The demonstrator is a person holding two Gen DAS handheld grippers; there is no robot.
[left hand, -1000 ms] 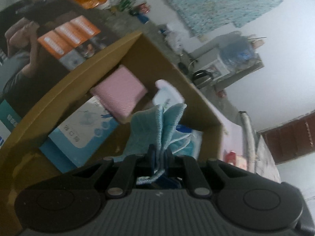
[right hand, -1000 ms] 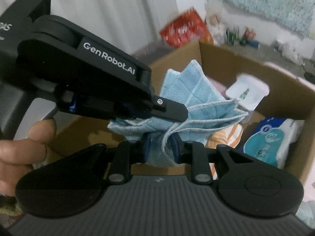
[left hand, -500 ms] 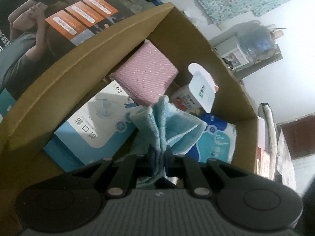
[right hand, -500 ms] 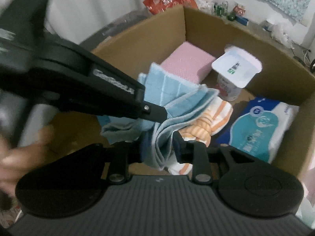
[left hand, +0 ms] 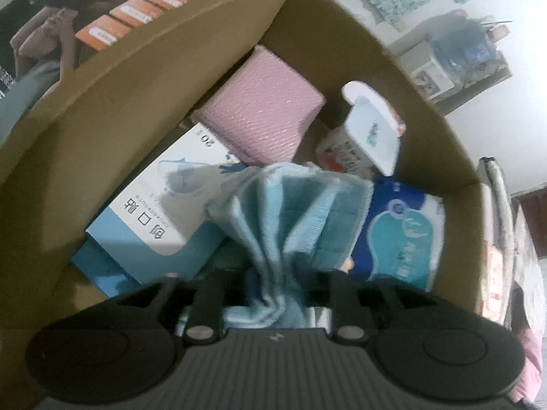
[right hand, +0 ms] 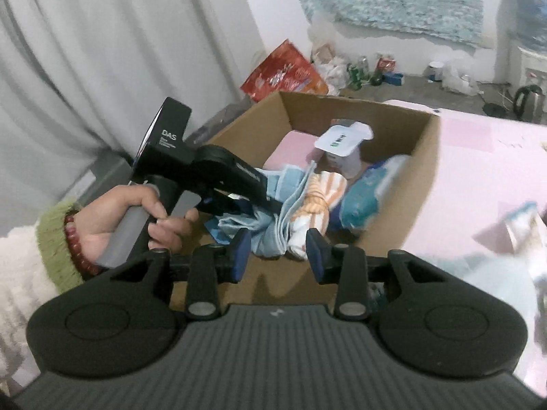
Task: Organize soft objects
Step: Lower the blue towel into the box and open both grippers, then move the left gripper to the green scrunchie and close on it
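Left wrist view, left gripper [left hand: 278,275]: seen from behind, lowered inside the cardboard box [left hand: 143,78], clamped on the bunched blue cloth [left hand: 290,218]
Left wrist view, blue cloth: fanned out in folds ahead of the fingers, over the middle of the box contents
Left wrist view, box contents: a pink pad [left hand: 263,112] toward the far corner; a white and blue carton [left hand: 160,222] along the left wall, partly under the pad; a white-lidded cup [left hand: 369,143] tilted at the far right; a blue wipes pack [left hand: 403,235] just right of the cloth
Left wrist view, shown only here: the carton's printed face and the box's outer printed panel [left hand: 85,34]
Right wrist view, right gripper [right hand: 278,251]: jaws spread apart, nothing between the blue pads, held at the near edge of the box [right hand: 420,171]
Right wrist view, left gripper [right hand: 253,201]: seen from the side in the person's left hand [right hand: 136,215], its tip buried in the cloth [right hand: 277,215]
Right wrist view, shown only here: an orange-striped towel [right hand: 318,205] lying touching the cloth on its right; the pink surface [right hand: 485,177] that carries the box; the grey curtain [right hand: 102,51]; a red bag [right hand: 283,71] beyond the box
Right wrist view, shared items: the cup [right hand: 345,147] is seen upright near the far wall, the wipes pack [right hand: 369,194] leaning at the right wall
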